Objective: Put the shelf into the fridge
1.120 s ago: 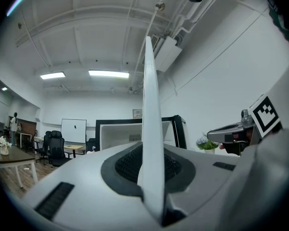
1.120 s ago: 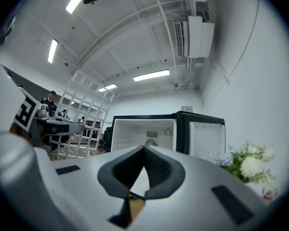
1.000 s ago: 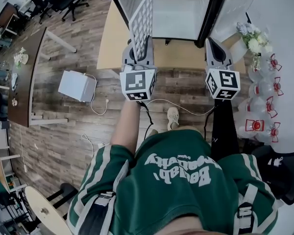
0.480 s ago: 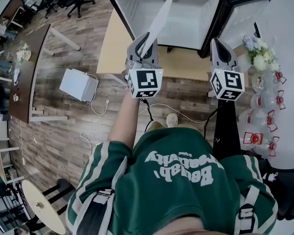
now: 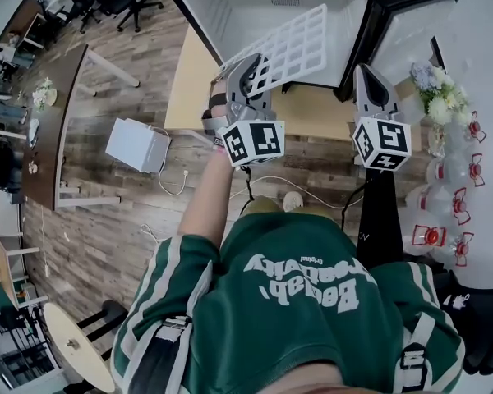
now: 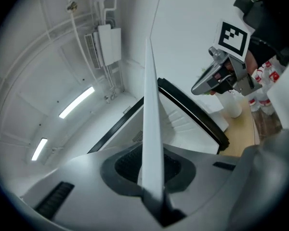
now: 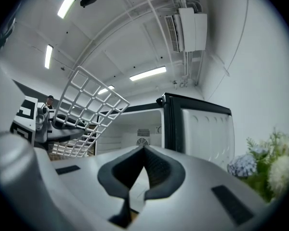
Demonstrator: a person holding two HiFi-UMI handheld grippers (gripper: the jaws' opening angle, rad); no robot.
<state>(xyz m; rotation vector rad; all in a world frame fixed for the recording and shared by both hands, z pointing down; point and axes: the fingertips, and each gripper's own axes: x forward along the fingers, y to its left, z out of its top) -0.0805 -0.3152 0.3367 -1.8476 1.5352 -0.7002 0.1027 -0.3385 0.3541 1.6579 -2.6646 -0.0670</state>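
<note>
L. gripper (image 5: 248, 71): jaws clamped on near edge of white plastic grid shelf (image 5: 299, 43); shelf seen edge-on between jaws in left gripper view.
Shelf: off the surface, tilted, in front of fridge opening.
Fridge: small black-framed fridge (image 5: 222, 11), white inside; door (image 5: 403, 23) swung open at right.
R. gripper (image 5: 366, 74): jaws together, nothing between; near door, apart from shelf.
Surface: light wooden surface (image 5: 189, 80) carrying fridge.

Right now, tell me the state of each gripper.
Left gripper: closed on the edge of the white shelf.
Right gripper: closed, holding nothing.
</note>
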